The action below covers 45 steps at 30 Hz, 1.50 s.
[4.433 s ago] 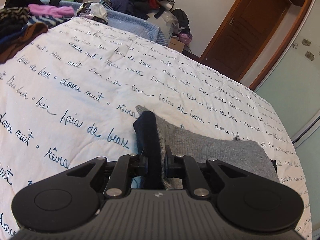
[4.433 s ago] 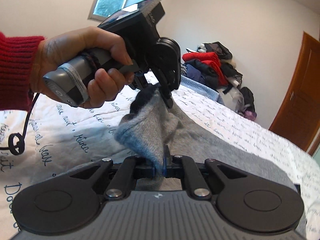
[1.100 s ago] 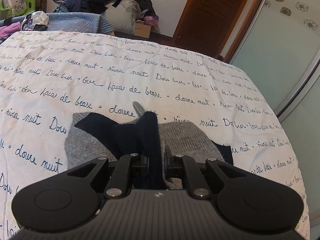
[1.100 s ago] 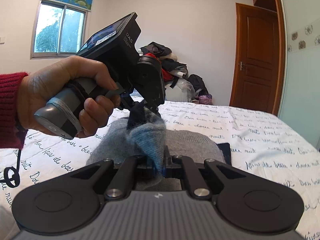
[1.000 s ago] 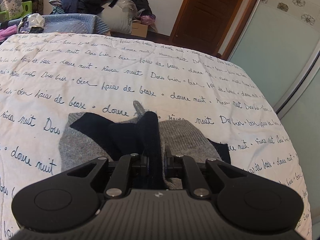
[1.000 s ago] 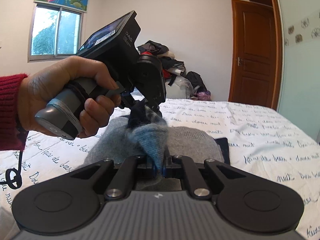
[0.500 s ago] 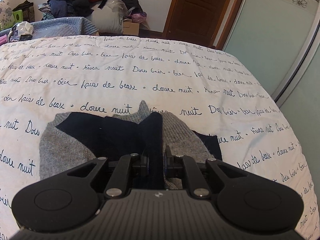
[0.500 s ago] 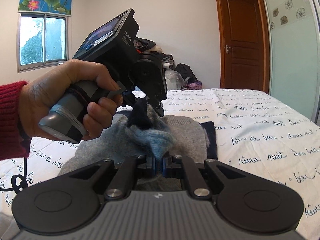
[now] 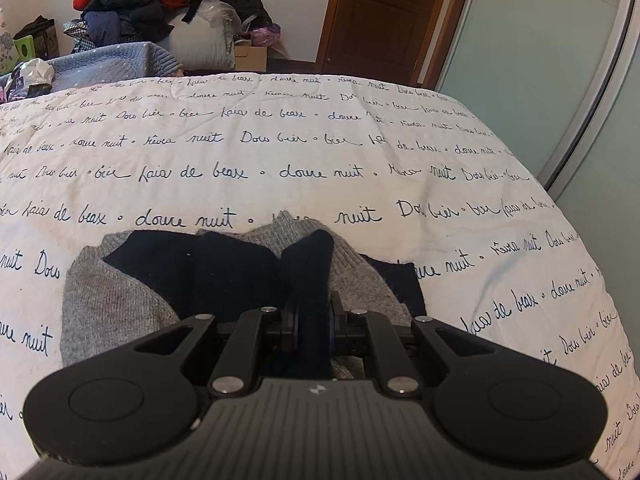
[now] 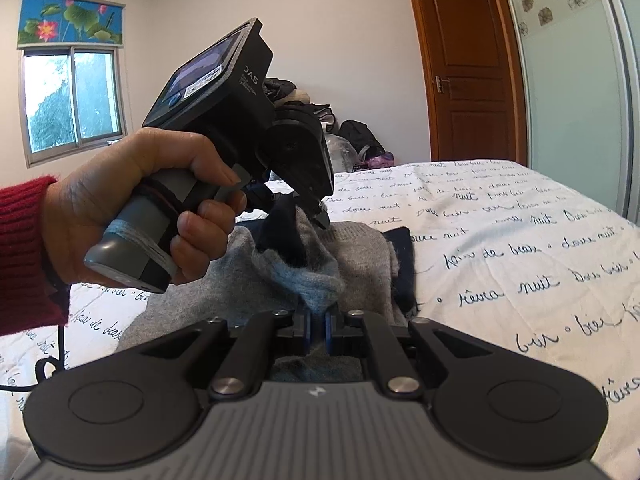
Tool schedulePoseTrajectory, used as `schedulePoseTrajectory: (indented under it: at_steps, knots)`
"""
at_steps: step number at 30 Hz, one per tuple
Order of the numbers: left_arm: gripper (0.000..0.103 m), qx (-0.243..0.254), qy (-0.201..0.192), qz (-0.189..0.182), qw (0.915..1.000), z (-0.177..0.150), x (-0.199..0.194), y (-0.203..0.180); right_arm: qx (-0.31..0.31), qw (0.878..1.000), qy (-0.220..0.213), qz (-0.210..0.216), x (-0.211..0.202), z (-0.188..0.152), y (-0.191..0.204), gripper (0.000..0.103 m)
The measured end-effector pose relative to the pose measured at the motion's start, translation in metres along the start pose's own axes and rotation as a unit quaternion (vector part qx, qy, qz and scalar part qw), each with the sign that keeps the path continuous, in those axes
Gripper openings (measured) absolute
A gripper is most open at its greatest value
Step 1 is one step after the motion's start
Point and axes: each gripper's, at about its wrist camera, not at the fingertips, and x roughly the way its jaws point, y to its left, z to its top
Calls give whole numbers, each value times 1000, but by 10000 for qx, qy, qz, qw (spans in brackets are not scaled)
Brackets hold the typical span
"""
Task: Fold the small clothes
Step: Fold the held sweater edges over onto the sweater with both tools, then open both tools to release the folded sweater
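mid-fold near the bed's [image 9: 360, 152] front edge: left hand-held gripper [image 9: 312, 316] and right hand-held gripper [image 10: 316, 326] both clamped on the grey-and-navy knit sweater [image 9: 116, 300], folded edge raised; next, likely lowering and releasing.

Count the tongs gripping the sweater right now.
2. The left tongs pinch a navy fold of the sweater; the right tongs pinch a grey fold beside them, low over the bedspread.

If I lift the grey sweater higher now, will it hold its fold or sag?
Probably sags: the grey sweater is soft knit, already bunching where the right gripper pinches it. It looks light, and its fuzzy surface likely won't slip from the left gripper.
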Motion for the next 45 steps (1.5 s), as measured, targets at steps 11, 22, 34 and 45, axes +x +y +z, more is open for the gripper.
schedulePoseTrajectory:
  at_steps: [11,22,34,45]
  knots:
    - [11,316,-9,-163,9994,-3,9,-35,506,9987,97,-35,-10,-3,-20,6]
    - [13,224,34,-335,9992,8,16,-44,1439,9882,510,154,3,-10,-50,7]
    - [51,271,-227,121,9993,14,-16,10,1656,9824,658,-566,-11,-4,-69,66]
    - [61,429,-590,662,9951,-16,-51,61,1623,9741,784,1363,91,87,-98,66]
